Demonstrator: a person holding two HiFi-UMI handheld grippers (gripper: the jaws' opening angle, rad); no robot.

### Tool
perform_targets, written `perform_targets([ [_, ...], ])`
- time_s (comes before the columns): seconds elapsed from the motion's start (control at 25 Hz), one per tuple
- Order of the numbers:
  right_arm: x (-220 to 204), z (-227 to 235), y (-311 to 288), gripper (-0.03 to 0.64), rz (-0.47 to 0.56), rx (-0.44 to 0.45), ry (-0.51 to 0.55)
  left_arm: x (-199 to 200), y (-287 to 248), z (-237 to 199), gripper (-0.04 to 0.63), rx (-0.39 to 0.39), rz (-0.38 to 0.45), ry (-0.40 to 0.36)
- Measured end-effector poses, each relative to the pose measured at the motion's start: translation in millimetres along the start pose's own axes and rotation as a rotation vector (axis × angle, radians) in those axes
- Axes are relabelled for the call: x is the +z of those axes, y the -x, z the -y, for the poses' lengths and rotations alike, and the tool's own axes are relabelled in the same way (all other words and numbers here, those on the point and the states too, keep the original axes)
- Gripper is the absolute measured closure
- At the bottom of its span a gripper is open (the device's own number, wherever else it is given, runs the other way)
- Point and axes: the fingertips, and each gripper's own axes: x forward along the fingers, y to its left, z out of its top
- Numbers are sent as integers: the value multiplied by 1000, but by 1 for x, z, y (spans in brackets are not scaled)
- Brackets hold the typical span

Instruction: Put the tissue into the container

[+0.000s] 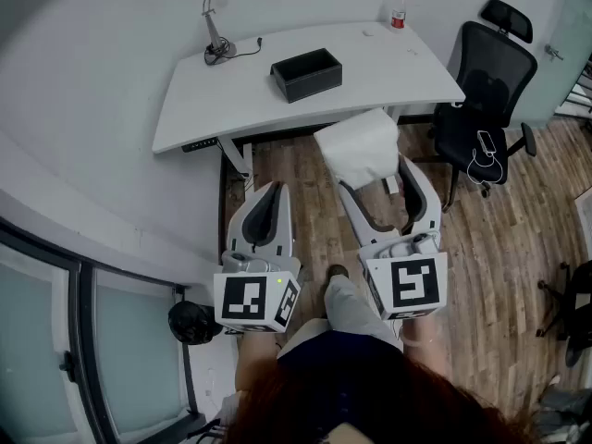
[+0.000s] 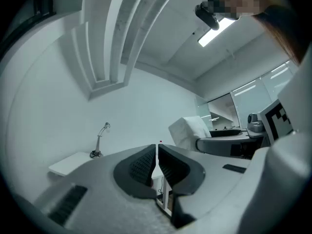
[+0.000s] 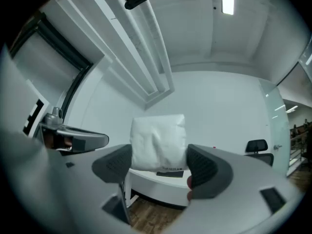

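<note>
Holds tissue in right gripper just short of the desk. Points closed left gripper toward the desk, black container on it.

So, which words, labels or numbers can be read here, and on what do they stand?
No text reads clearly.
Tissue pack: small dark print at its lower edge, too blurred to read.
Bottle: red label, too small to read.
Left cube, right cube: square marker patterns, no letters.
</note>
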Motion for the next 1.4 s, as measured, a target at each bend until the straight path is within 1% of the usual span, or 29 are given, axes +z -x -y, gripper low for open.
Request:
perform_targets([
  [0.48, -7, 20, -73, 242, -2, 29, 6, -5, -76, -24, 557, -40, -16, -17],
  [0.68, -12, 29, -106, 242, -9, 47, 16, -8, -107, -35, 557, -42, -18, -22],
  [0.96, -17, 50, -145, 242, -8, 68, 23, -8, -149, -46, 557, -27, -9, -27],
  [1.2, -22, 70, -171, 242, -5, 92, 29, -7, -178, -51, 557, 8, 3, -36],
  [1.4, -31, 80, -187, 244, -16, 116, 6, -15, -189, -52, 557, 37, -25, -35],
])
